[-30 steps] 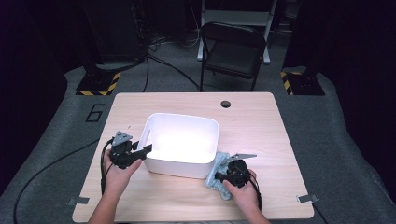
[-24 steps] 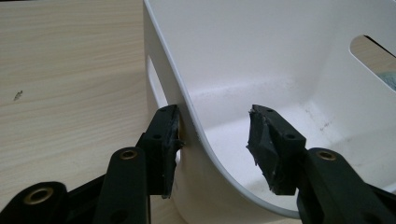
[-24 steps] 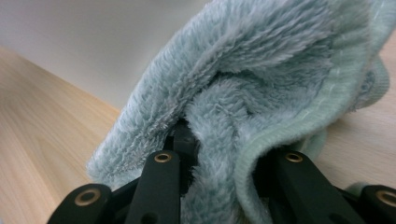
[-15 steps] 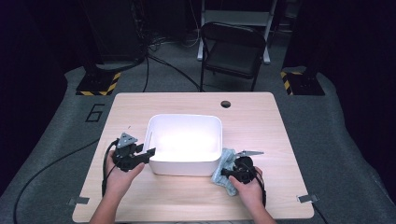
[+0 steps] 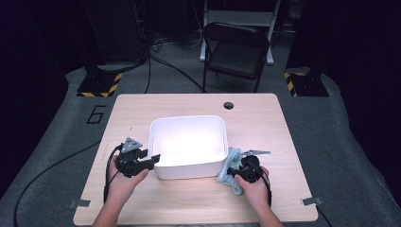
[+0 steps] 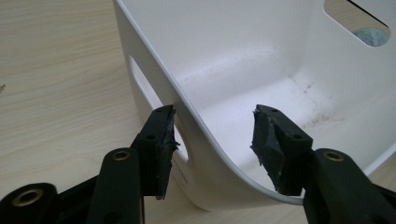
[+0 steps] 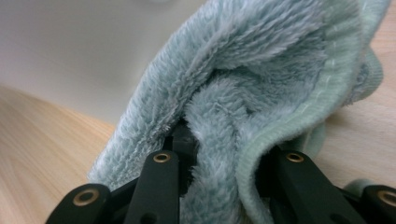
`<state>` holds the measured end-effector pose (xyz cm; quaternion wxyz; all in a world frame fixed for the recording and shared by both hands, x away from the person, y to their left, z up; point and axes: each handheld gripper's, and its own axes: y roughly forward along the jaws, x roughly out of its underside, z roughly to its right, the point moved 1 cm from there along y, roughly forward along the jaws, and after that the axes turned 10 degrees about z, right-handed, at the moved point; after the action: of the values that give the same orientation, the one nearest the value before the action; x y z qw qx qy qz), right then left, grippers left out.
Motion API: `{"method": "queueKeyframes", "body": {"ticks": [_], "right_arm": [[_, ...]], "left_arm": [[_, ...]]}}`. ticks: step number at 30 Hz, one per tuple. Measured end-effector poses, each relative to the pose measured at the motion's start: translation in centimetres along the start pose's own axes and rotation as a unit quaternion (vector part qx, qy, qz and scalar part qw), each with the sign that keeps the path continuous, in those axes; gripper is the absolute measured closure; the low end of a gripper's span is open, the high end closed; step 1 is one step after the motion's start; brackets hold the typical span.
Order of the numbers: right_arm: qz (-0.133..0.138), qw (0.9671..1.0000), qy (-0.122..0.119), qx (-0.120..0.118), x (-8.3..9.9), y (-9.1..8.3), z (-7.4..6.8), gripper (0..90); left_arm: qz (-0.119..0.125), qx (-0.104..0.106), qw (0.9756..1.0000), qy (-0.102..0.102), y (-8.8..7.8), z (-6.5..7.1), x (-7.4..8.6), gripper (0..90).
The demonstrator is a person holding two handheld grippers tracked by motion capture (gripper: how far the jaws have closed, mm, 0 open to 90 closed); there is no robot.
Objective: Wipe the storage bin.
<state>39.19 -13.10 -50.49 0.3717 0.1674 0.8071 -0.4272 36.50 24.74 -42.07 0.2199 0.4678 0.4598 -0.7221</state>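
While seen from above, both forearms come in from the near edge of the table [image 5: 265, 118], each hand wrapped round a gripper and lying low over the wood, either side of the white bin [image 5: 187, 145].

Left hand [image 5: 124, 182] at the bin's near left corner, left gripper [image 5: 152, 160] pointing toward that corner. Jaws spread and just been opening wider, straddling the bin's rounded wall: one pad [image 6: 164, 140] outside, close by the slot handle, the other inside over the floor, clear of the plastic. Cannot tell whether the outer pad quite touches the wall.

Right hand [image 5: 253, 187] by the bin's near right corner, right gripper [image 5: 230, 172] pinching a pale green cloth [image 5: 230, 168], jaws drawn in tight on the folded pile. Cloth lying on the table just beside the bin's right wall, outside it.

From the left gripper view: faint dirty smudges on the bin's floor, and a scrap of the cloth glimpsed through the far handle slot. From the right gripper view: fluffy pile and stitched hem of the cloth [image 7: 261, 93] bunched between the jaws, white bin wall blurred behind.
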Motion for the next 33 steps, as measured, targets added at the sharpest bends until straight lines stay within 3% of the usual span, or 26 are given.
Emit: {"method": "queueKeyframes", "body": {"ticks": [5, 15, 19, 27, 33], "right_arm": [[0.005, 1.0000, 0.006, 0.005, -0.3, -0.2, 0.7, 70.1], [0.005, 0.9999, 0.008, 0.007, -0.4, -0.1, 0.8, 69.9], [0.006, 0.9999, 0.006, 0.008, -0.4, -0.2, 0.8, 69.8], [0.012, 0.9999, 0.007, 0.010, -0.1, -0.8, 0.4, 69.5], [0.024, 0.9997, -0.006, 0.002, 0.2, -1.4, -0.2, 69.4]], "left_arm": [[0.000, 0.009, 0.9999, -0.013, 0.1, 0.3, 0.1, 43.0], [0.008, 0.017, 0.9998, 0.007, -0.2, -0.1, 0.0, 37.7], [0.023, 0.030, 0.9993, 0.006, -0.6, -0.6, -0.4, 39.2], [0.042, 0.031, 0.9986, -0.003, 0.1, -2.2, -0.8, 41.2], [0.051, 0.025, 0.9983, 0.013, 1.3, -2.8, -1.4, 41.5]]}}
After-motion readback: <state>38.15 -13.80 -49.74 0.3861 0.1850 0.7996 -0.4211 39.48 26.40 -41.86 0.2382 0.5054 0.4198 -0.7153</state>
